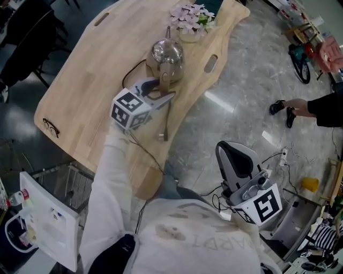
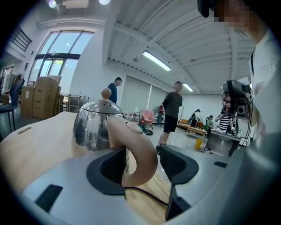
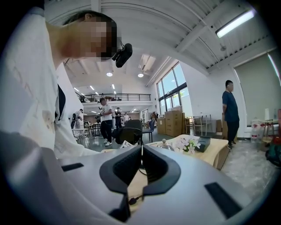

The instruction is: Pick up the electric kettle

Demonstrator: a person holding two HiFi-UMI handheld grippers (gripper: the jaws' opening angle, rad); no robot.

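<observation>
The pale wooden table point(image 1: 80, 80) had a wavy outline and slot cut-outs through its top. The electric kettle point(image 1: 167, 56) stood upright on it toward the far end. Just beyond the kettle sat a bunch of pale pink flowers point(image 1: 190, 16), with a dark box point(image 3: 203, 144) beside them. A black cord point(image 1: 130, 70) looped out from the kettle's left side across the boards. One slot point(image 1: 210, 63) opened just right of the kettle. Well apart from the kettle, at the table's left rim, lay a pair of spectacles point(image 1: 51, 128).
</observation>
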